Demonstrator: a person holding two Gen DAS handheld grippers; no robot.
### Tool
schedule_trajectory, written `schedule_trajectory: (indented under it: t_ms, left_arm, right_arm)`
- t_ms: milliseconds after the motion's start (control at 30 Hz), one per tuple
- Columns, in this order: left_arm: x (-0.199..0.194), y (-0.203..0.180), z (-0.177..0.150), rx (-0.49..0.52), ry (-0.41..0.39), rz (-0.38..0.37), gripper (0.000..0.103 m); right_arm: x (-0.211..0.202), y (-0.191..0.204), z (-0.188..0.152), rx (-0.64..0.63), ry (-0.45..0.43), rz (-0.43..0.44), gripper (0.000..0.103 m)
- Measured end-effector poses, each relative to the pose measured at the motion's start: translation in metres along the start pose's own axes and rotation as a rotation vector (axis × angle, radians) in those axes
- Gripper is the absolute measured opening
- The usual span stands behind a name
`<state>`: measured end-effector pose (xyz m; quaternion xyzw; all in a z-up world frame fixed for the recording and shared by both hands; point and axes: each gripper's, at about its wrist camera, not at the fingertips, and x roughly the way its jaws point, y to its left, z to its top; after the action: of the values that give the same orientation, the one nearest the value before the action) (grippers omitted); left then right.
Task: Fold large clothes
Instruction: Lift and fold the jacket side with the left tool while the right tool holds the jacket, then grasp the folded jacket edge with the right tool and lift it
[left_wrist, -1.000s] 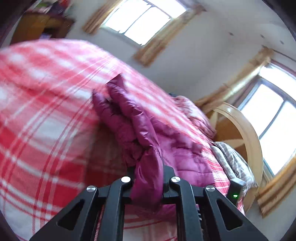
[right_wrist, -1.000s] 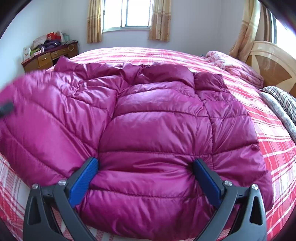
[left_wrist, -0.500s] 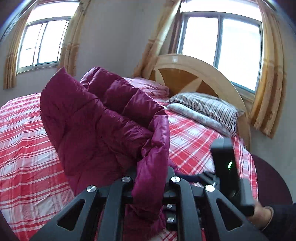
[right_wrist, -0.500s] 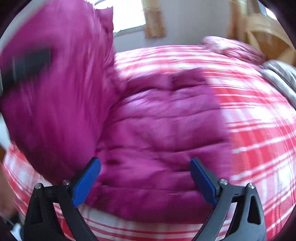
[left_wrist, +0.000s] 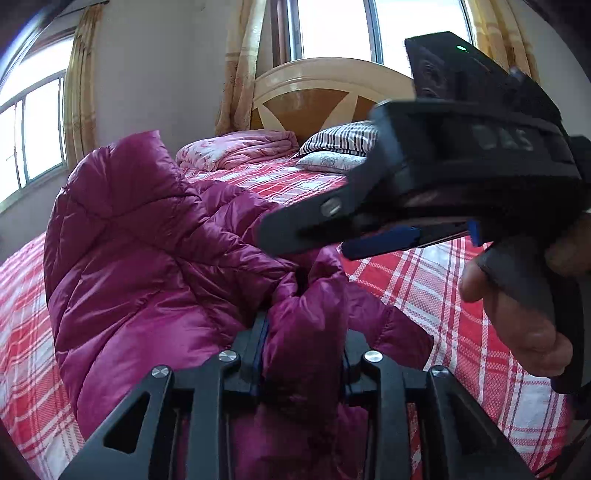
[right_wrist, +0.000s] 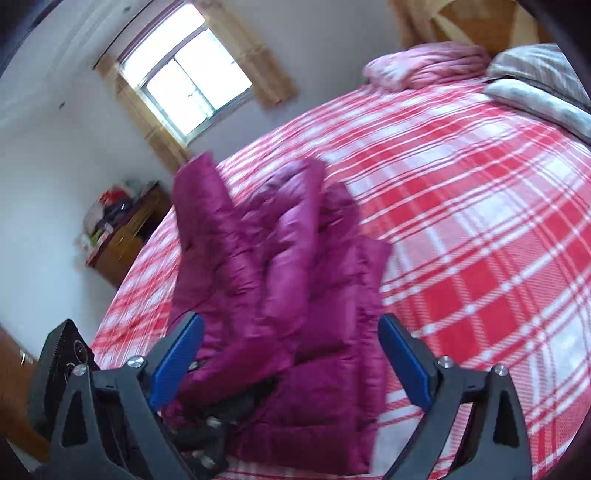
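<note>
A magenta quilted puffer jacket (left_wrist: 147, 266) lies bunched on the red-and-white plaid bed (left_wrist: 424, 295). My left gripper (left_wrist: 301, 347) is shut on a fold of the jacket's edge and holds it up over the rest. My right gripper (right_wrist: 291, 354) is open with its blue pads wide apart, above the doubled-over jacket (right_wrist: 288, 280) and empty. It also shows in the left wrist view (left_wrist: 443, 192), held in a hand just above and right of the left gripper.
A wooden headboard (left_wrist: 325, 96) stands at the head of the bed with a folded pink quilt (left_wrist: 240, 147) and striped pillows (left_wrist: 343, 140). A wooden dresser (right_wrist: 125, 236) with clutter stands by the far wall. Curtained windows (right_wrist: 188, 88) are behind.
My left gripper has swung the held jacket edge across toward the right side, folding the jacket over itself. My right gripper has lifted off the jacket and now sits above the left one.
</note>
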<state>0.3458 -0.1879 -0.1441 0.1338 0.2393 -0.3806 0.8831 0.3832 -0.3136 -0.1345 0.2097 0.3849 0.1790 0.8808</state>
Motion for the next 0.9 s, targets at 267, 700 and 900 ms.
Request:
schedule_trajectory:
  t_ms: [267,700,900]
  left_arm:
    - [-0.048,-0.002,-0.021,0.143,0.028,0.065,0.046]
    - [-0.054,0.147,0.001,-0.375,-0.108,0.299,0.095]
    - [-0.007,0.092,0.006,-0.132,-0.026,0.32,0.095]
  right_arm:
    - [0.024,-0.011,-0.006,0.039,0.122,0.038,0.015]
    - [-0.015,-0.006,-0.026,-0.033,0.05,-0.205,0.035]
    - [-0.048,0.018,0.006,-0.094,-0.132,-0.251,0.065]
